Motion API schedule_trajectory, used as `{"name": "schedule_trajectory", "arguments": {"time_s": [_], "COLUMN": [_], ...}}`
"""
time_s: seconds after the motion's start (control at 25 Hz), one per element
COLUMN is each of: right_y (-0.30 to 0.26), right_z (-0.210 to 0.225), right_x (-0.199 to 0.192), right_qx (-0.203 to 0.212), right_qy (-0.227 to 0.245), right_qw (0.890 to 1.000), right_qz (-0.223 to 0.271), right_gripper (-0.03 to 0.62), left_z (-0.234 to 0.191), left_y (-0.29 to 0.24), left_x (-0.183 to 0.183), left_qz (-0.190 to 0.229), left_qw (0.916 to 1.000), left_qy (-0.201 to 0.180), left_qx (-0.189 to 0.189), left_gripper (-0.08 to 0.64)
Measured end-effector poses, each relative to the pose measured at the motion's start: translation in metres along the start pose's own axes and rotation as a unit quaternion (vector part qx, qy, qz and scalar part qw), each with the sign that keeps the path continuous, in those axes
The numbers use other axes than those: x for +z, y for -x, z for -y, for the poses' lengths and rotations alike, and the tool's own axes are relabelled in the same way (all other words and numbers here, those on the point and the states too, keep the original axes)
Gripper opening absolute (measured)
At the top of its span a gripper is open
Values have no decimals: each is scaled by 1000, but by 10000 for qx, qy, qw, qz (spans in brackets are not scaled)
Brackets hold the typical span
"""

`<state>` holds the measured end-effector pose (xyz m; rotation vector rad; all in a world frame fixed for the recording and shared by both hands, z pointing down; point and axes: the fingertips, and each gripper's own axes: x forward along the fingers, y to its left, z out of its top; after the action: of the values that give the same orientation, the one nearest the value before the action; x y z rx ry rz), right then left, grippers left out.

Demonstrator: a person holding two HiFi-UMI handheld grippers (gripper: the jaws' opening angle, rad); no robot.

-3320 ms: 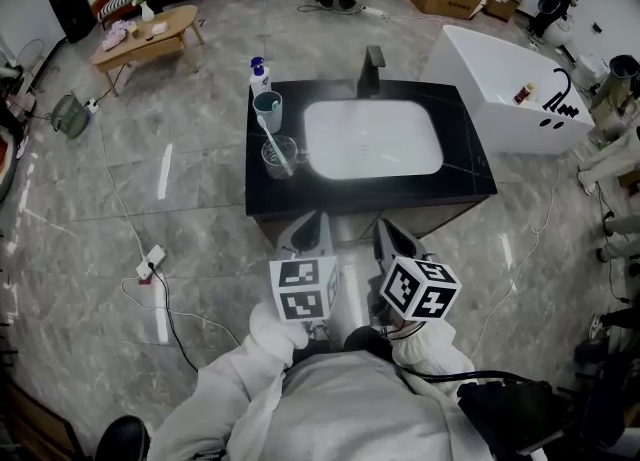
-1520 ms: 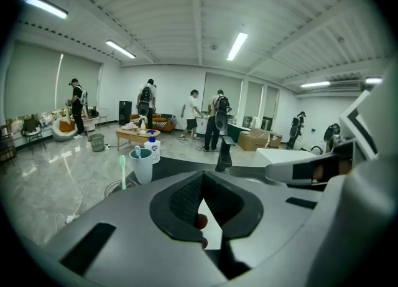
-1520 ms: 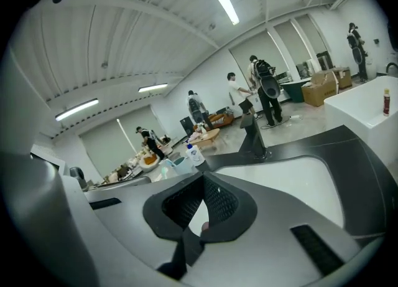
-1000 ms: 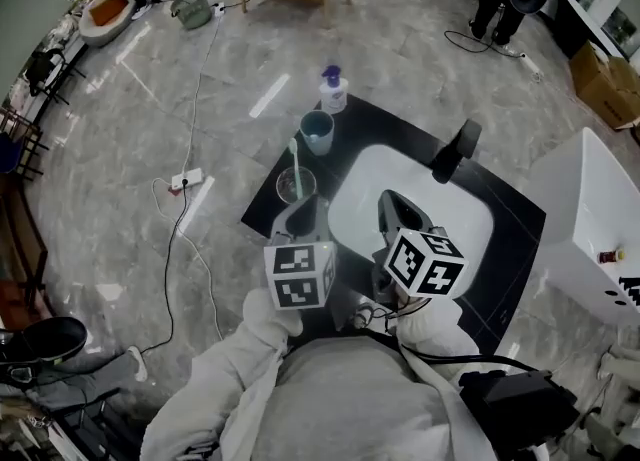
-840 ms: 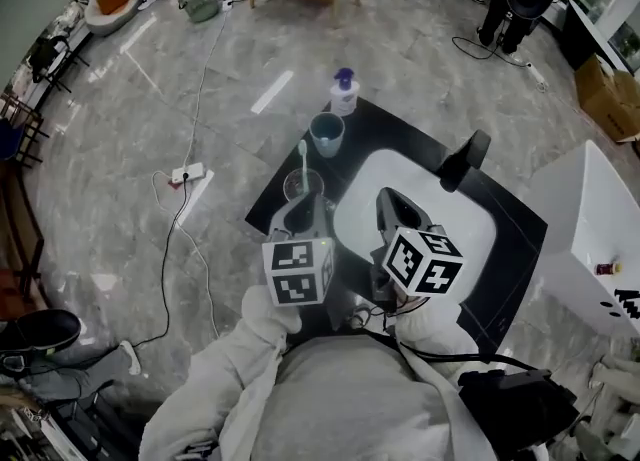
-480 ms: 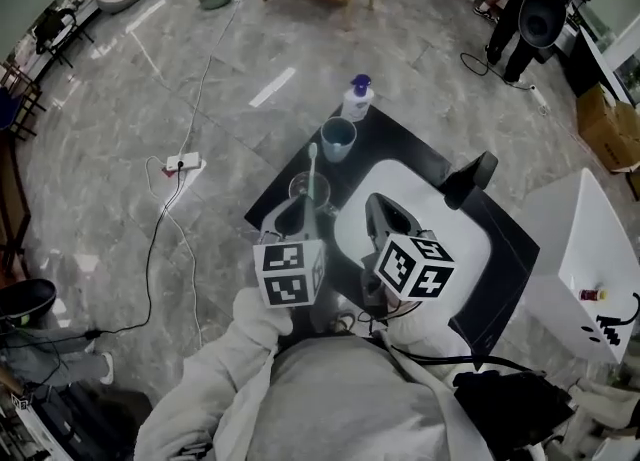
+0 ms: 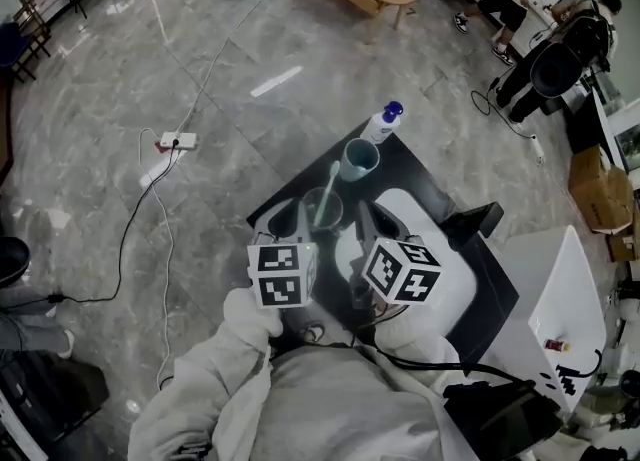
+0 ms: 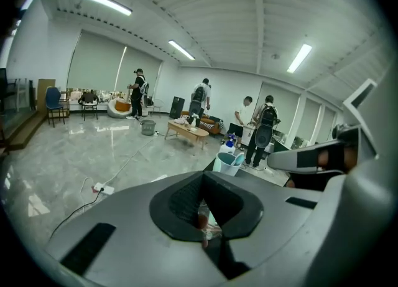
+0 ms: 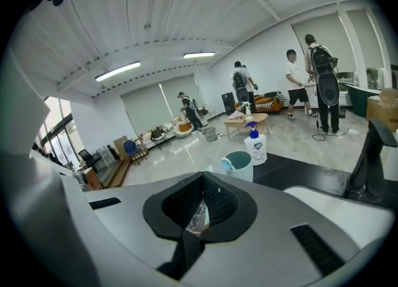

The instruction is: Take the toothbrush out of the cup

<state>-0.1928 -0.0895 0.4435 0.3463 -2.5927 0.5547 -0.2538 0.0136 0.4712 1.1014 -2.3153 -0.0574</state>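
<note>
A pale toothbrush (image 7: 329, 187) stands slanted in a clear glass cup (image 7: 322, 212) at the near left corner of the black counter (image 7: 452, 249). My left gripper (image 7: 284, 219) hovers just left of the glass with its jaws together and nothing in them. My right gripper (image 7: 376, 221) hangs just right of it, over the white sink (image 7: 445, 284), also shut and empty. In the left gripper view the left gripper (image 8: 202, 180) shows the glass (image 8: 209, 228) through the gap behind its tips. The right gripper view shows the right gripper (image 9: 203, 183) the same way.
A teal cup (image 7: 360, 157) and a white pump bottle (image 7: 381, 124) stand behind the glass; the two also show as teal cup (image 9: 239, 165) and bottle (image 9: 255, 145). A black faucet (image 7: 478, 219) rises behind the sink. People stand far off on the grey floor (image 7: 150, 69).
Both grippers have slid sideways along the counter's front. The glass, earlier ahead of the left gripper, now lies between the two grippers' tips. The toothbrush stays in the glass.
</note>
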Motion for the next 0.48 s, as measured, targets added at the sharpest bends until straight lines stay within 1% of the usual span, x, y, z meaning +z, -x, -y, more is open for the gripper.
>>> {"name": "schedule_trajectory", "arguments": {"time_s": [0.12,0.28,0.48], "right_y": [-17,-37,-59], "right_z": [-1,-11,-14], "right_x": [-9,-27,-31], "right_qx": [-14,151,75], "right_qy": [89,109,195], "right_qw": [9996,9981,9969], "right_qz": [-253,-583,-754], "right_gripper": [23,26,35], "left_z": [-9,-28,-52], "left_y": [-7,-7,-17], "left_x": [-5,-16,-20], "left_qz": [-55,-187,-331], "left_qw": [9998,9991,9981], "left_qy": [179,339,469], "left_qx": [35,182,227], "left_gripper": [0,0,0]}}
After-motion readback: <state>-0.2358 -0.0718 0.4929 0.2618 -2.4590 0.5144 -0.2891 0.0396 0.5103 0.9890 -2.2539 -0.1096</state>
